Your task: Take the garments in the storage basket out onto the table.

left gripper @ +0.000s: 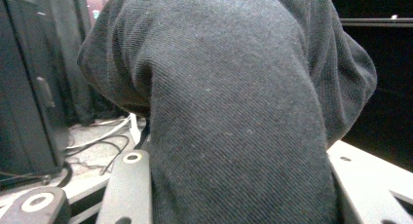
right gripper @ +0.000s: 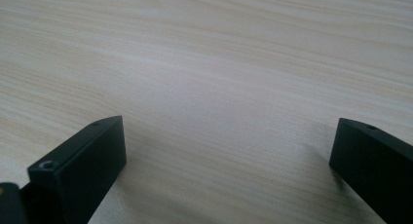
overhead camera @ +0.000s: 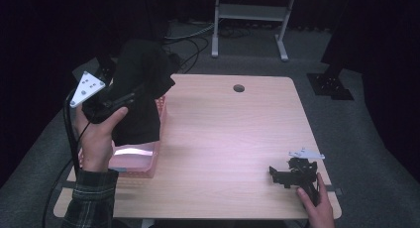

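High view: the left gripper (overhead camera: 106,101) holds a dark grey cloth (overhead camera: 141,91) aloft, its long axis hanging down over the pink basket (overhead camera: 148,161) at the table's (overhead camera: 233,139) left edge. The right gripper (overhead camera: 292,174) rests far off.

Left gripper view: jaws clamp the cloth (left gripper: 234,112).

Right gripper view: jaws wide apart, empty, over the bare table (right gripper: 219,78). No writing is legible.

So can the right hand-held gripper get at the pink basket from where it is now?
Probably yes: bare table lies between the right hand-held gripper and the pink basket, jaws open. But the dark cloth, held by the left hand-held gripper, hangs over the basket.
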